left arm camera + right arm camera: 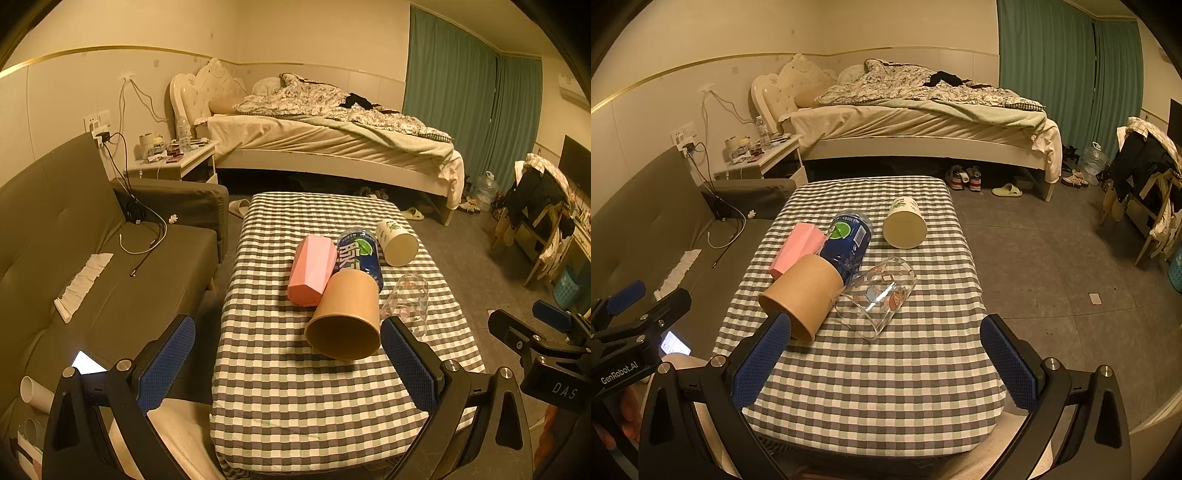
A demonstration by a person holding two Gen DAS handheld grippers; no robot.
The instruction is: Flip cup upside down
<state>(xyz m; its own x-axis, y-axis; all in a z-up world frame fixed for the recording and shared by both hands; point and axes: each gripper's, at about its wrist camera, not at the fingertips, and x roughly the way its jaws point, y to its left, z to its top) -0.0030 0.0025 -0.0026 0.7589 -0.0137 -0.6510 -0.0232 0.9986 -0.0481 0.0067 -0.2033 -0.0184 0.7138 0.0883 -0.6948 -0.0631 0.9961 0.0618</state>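
Several cups lie on their sides on a checked table (295,387) (886,387). A brown paper cup (347,314) (805,295) points its mouth toward me. Beside it lie a pink faceted cup (312,269) (796,247), a blue printed cup (362,254) (849,240), a white cup with a green print (397,243) (905,223) and a clear glass with cartoon prints (408,299) (879,295). My left gripper (288,354) is open, just short of the brown cup. My right gripper (886,354) is open, just short of the glass. Neither holds anything.
A grey sofa (92,258) with cables and a paper strip runs along the table's left side. A bed (314,140), a cluttered nightstand (177,158) and green curtains (461,110) are behind. A chair piled with clothes (1145,177) stands at the right, with tiled floor beside the table.
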